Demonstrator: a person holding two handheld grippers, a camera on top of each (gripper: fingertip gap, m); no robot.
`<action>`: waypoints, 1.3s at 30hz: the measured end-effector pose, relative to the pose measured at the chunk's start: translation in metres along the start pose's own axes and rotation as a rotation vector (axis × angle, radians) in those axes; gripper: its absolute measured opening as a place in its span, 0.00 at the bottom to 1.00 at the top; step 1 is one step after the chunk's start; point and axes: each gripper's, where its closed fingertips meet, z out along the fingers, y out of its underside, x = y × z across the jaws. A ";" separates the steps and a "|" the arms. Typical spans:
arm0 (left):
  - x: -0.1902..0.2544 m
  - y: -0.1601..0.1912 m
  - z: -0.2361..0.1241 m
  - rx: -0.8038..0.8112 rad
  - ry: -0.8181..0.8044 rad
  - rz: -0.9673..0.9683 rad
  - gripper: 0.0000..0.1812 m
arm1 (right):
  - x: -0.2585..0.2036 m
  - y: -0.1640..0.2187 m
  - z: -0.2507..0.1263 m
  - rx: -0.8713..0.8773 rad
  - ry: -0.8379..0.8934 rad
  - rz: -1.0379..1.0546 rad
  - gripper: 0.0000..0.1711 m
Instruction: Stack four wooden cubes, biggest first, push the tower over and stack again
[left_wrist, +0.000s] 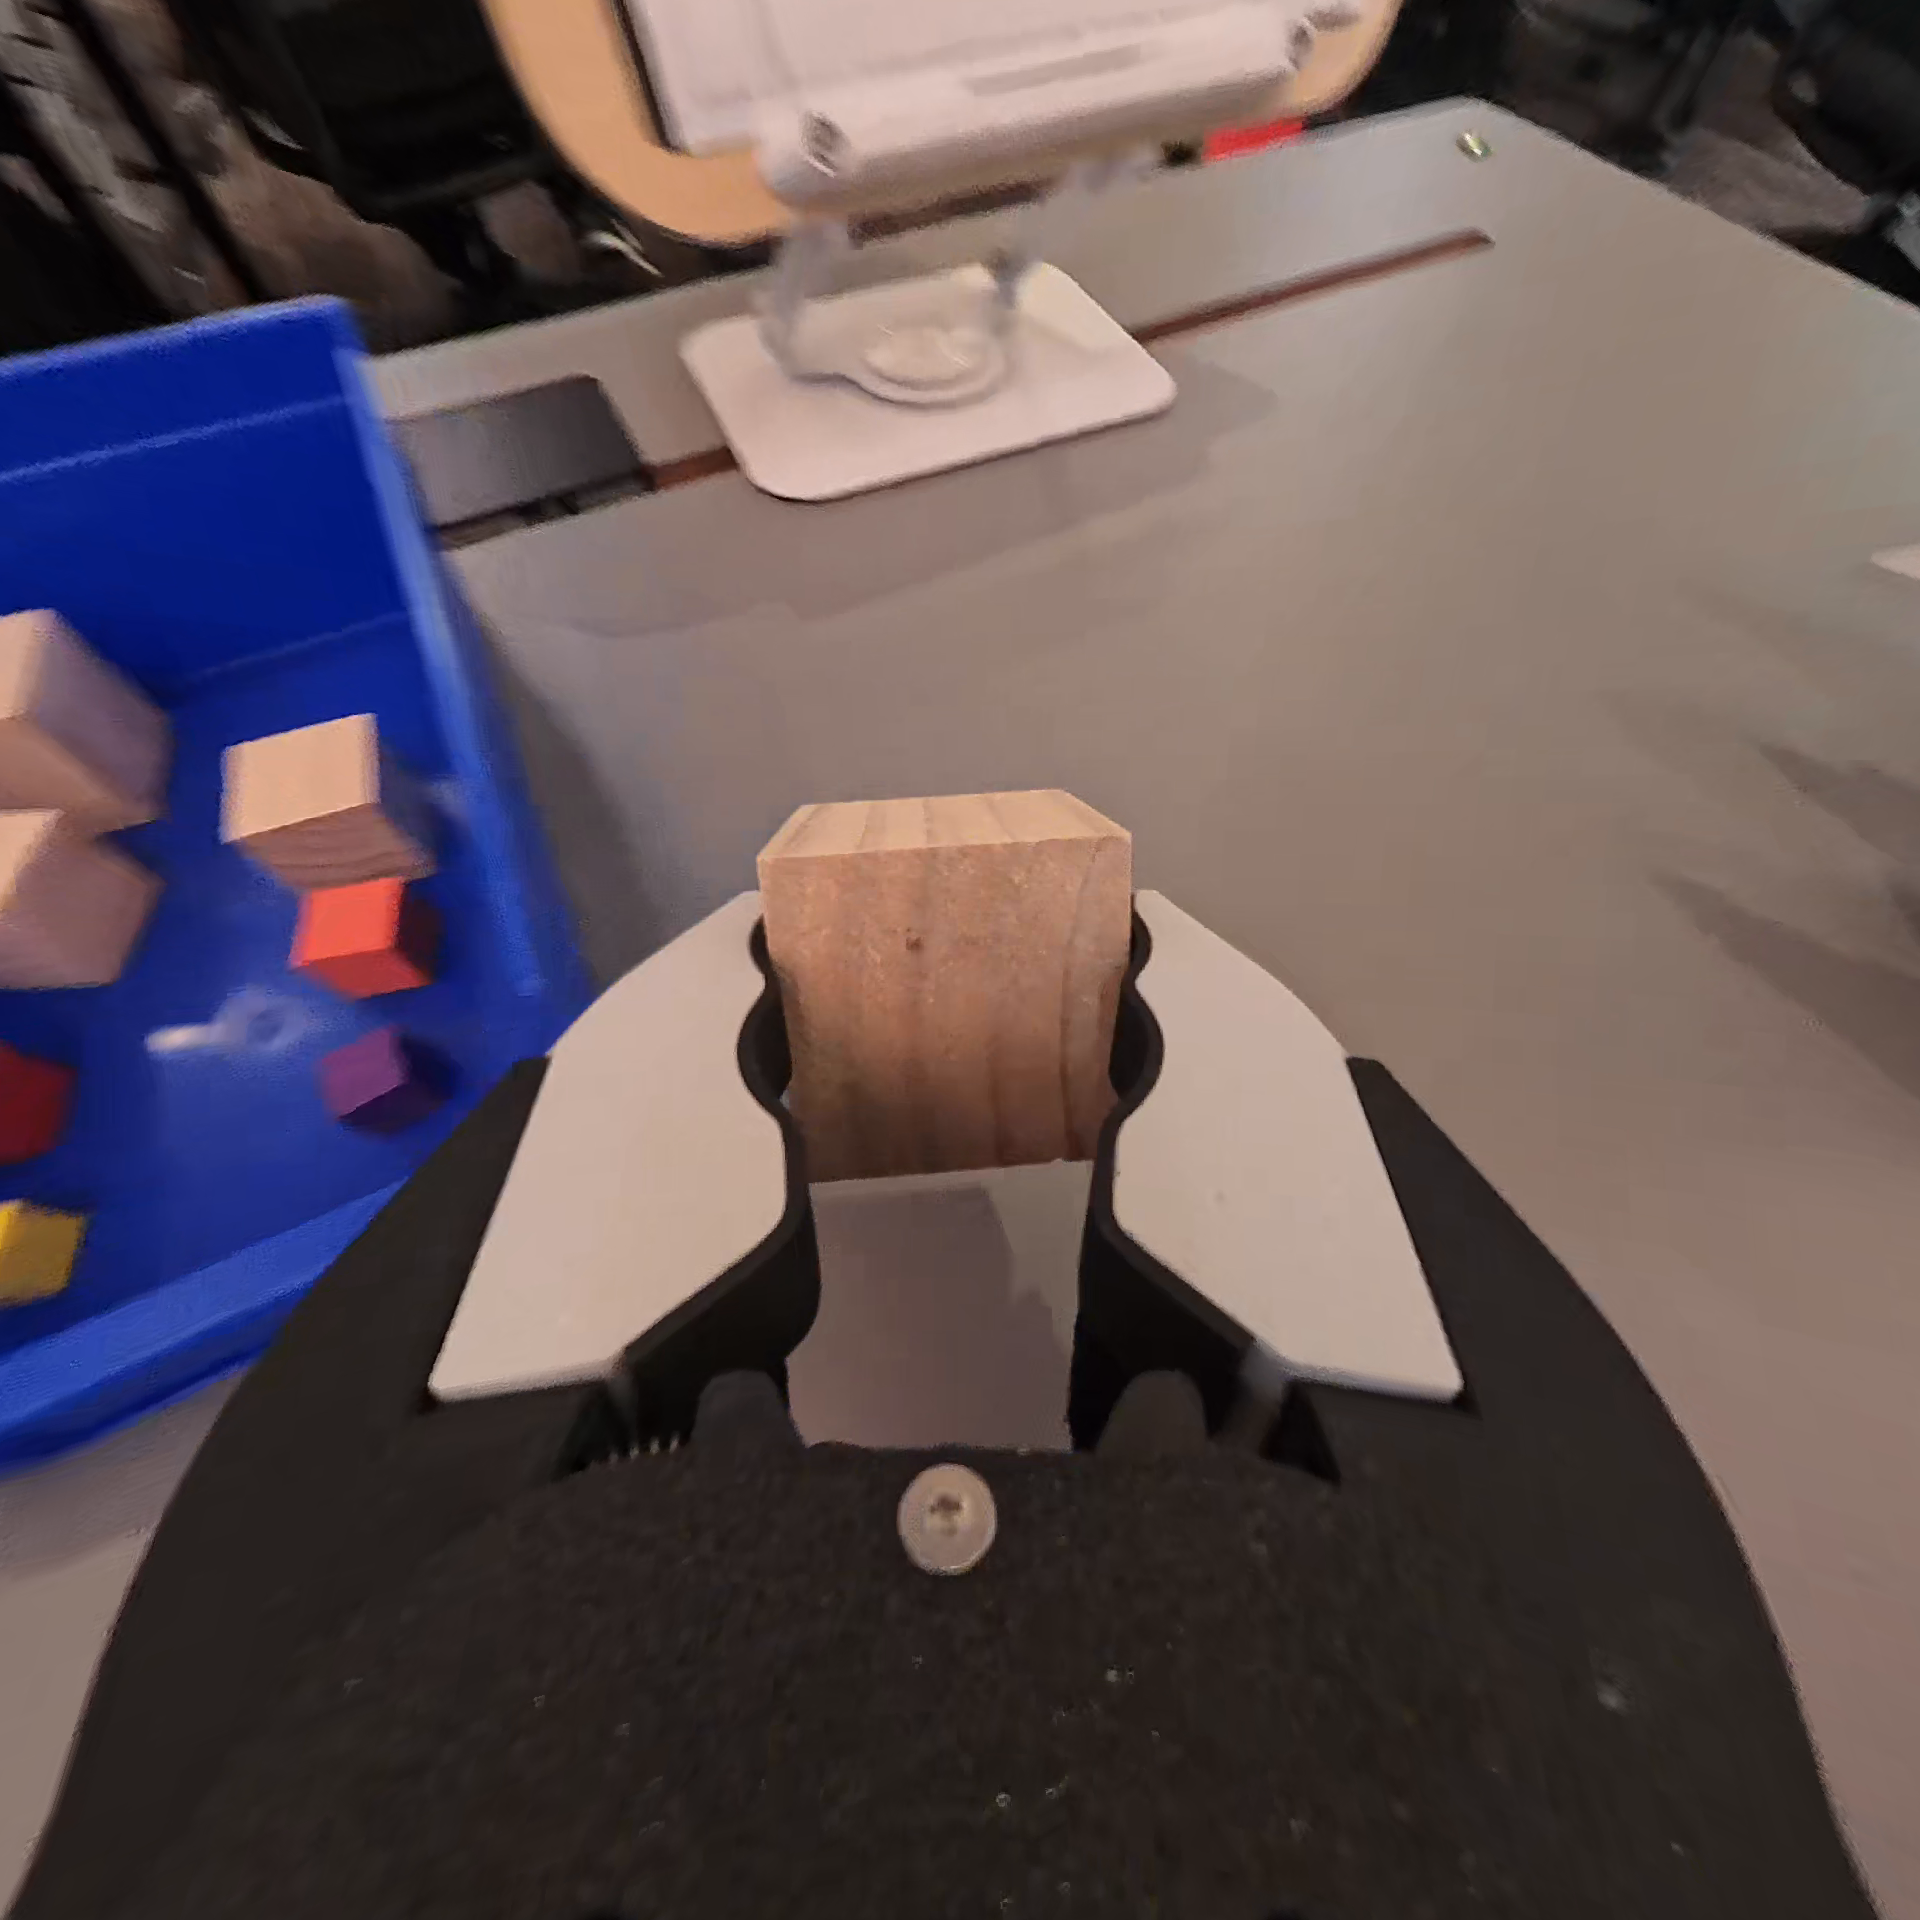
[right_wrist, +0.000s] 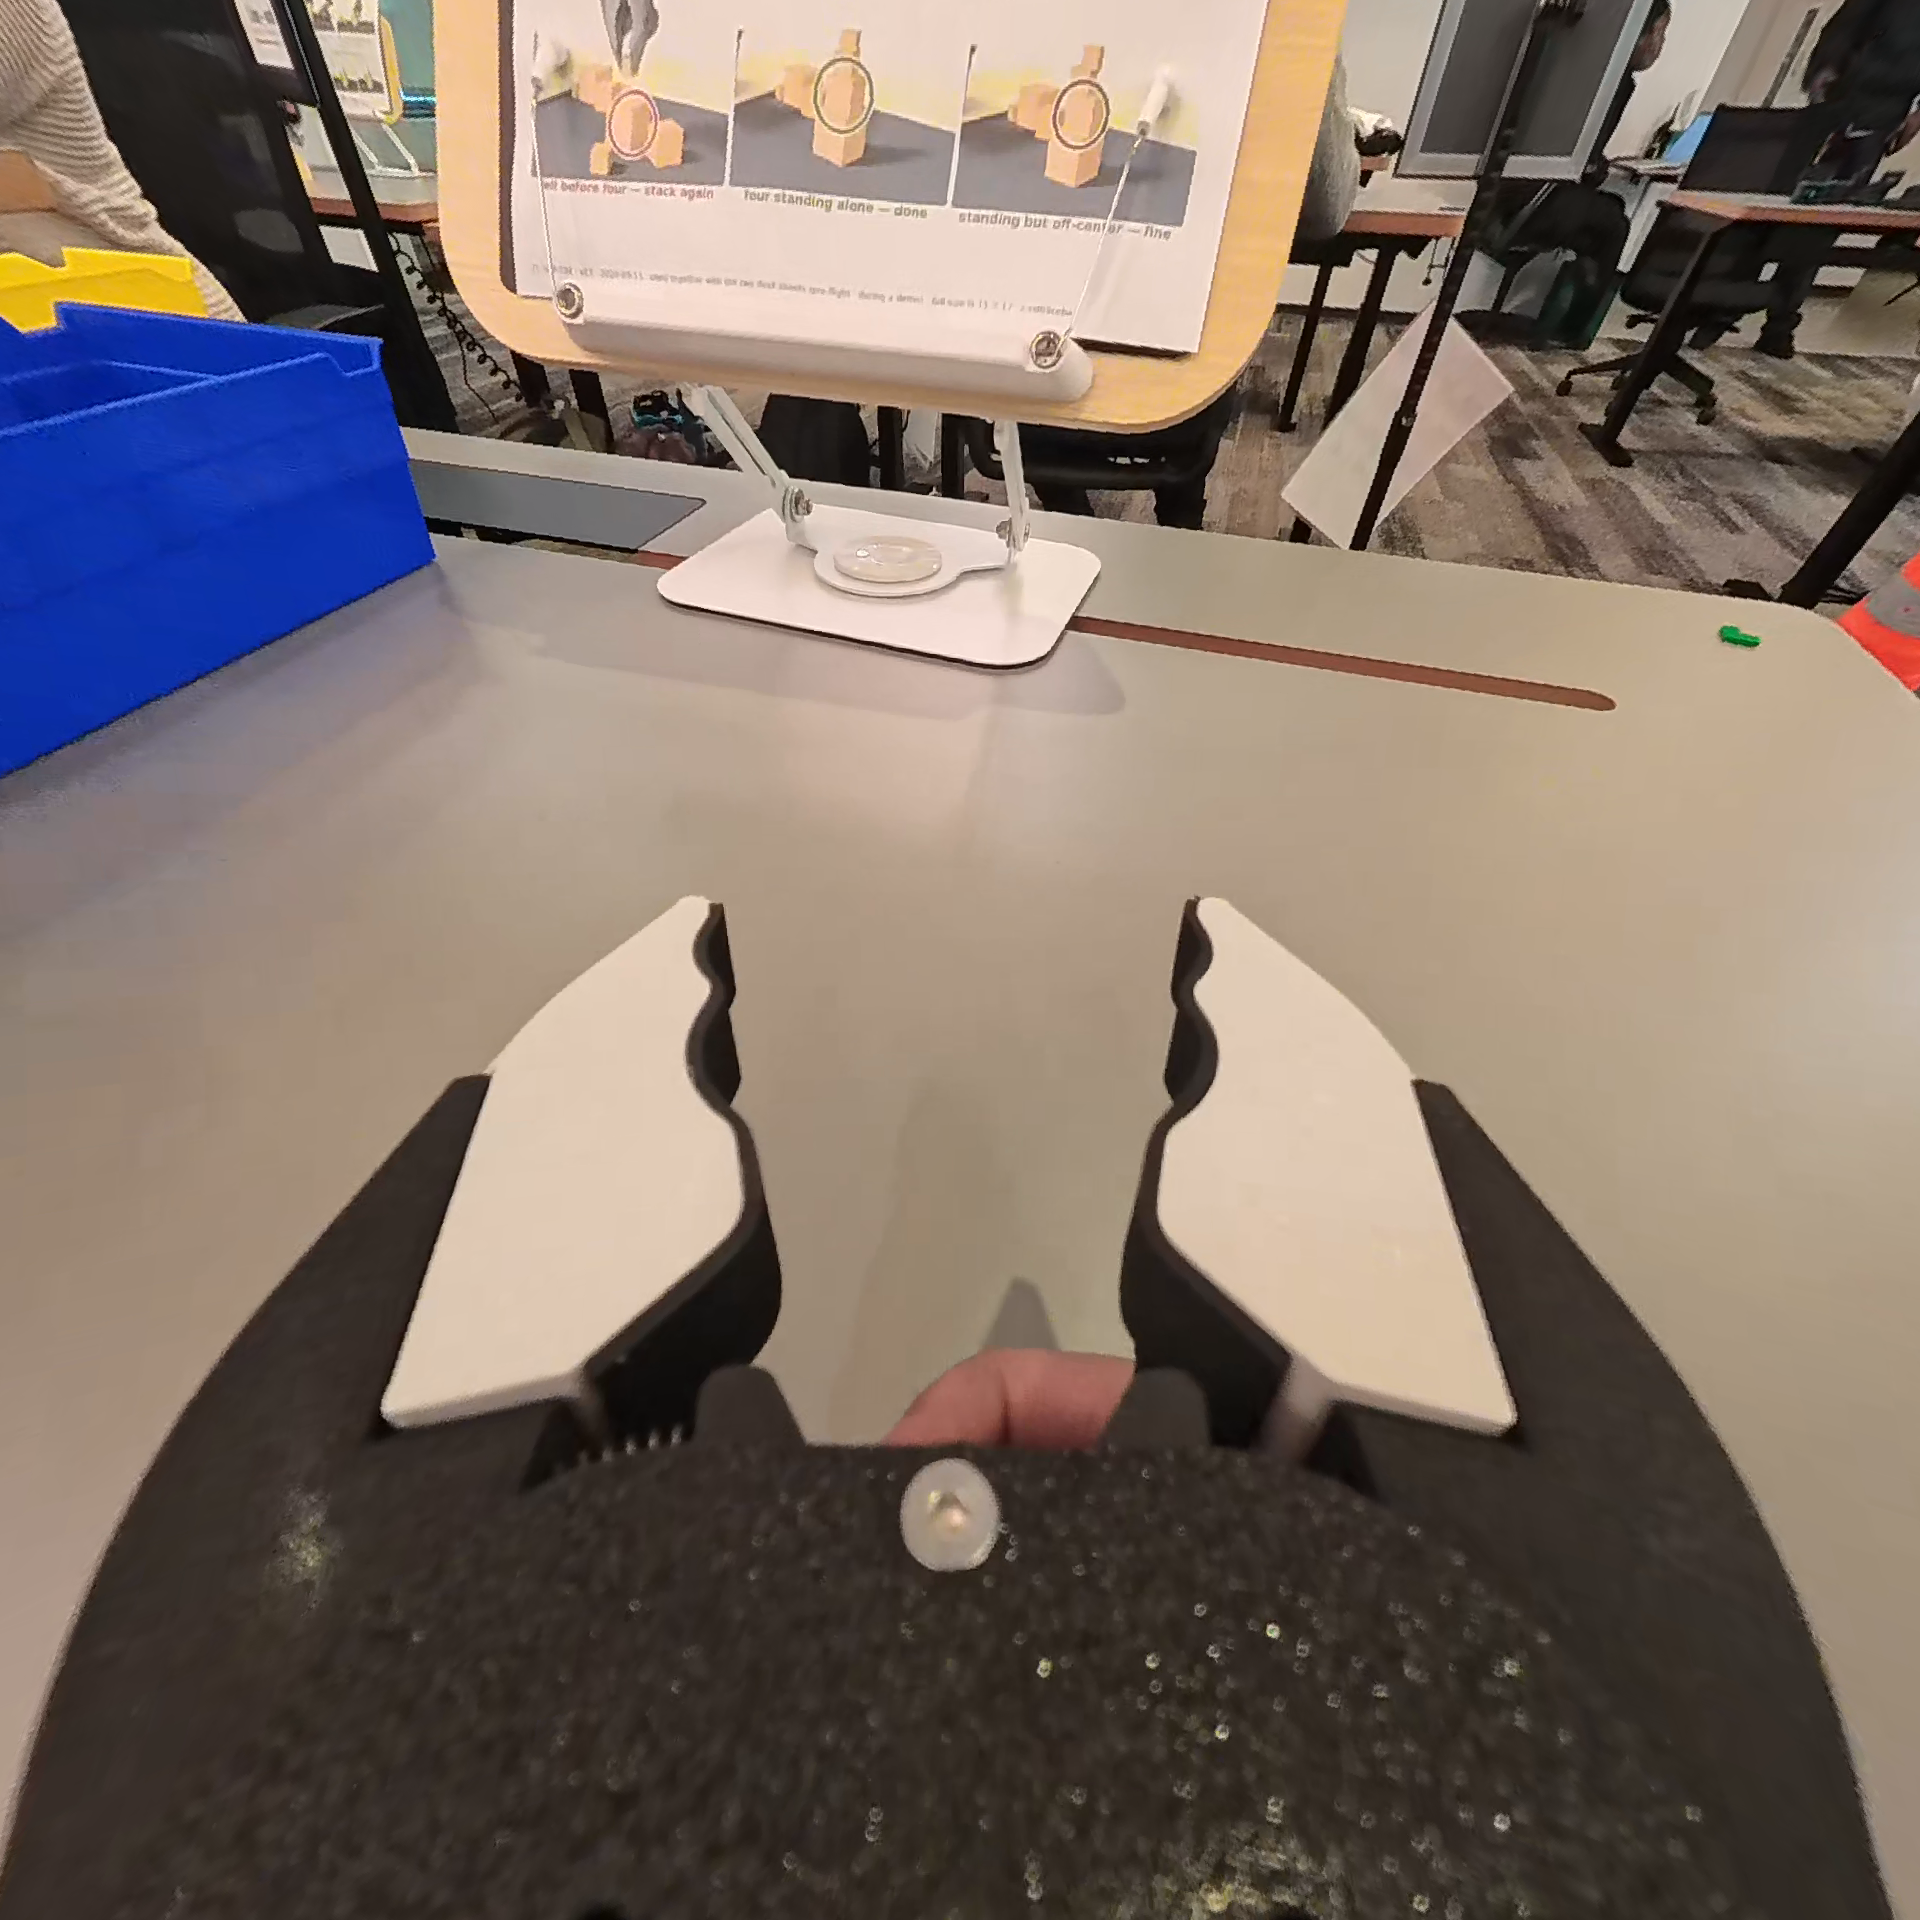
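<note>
Left gripper (left_wrist: 943, 997) pinching wooden cube (left_wrist: 940, 987), carrying it above grey table (left_wrist: 1455, 727), beside blue bin (left_wrist: 260, 499). Other cubes (left_wrist: 312, 800) lying in bin. Right gripper (right_wrist: 954, 997) idling, jaws spread, empty. No tower showing; stacking apparently just beginning.

left gripper (left_wrist: 943, 1023) is pinching a wooden cube (left_wrist: 940, 987) between both fingers above the table, right gripper (right_wrist: 954, 1023) is hovering, jaws spread wide, empty.
</note>
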 end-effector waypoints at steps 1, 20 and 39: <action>0.010 0.000 0.011 -0.030 0.029 0.035 0.33 | 0.000 0.000 0.000 -0.001 0.000 -0.002 0.47; 0.121 0.003 0.183 -0.657 0.412 0.580 0.33 | 0.016 0.008 0.001 -0.035 0.006 0.013 0.47; 0.036 0.016 -0.013 0.126 -0.044 -0.078 0.52 | 0.000 0.017 0.001 -0.069 -0.032 -0.014 0.46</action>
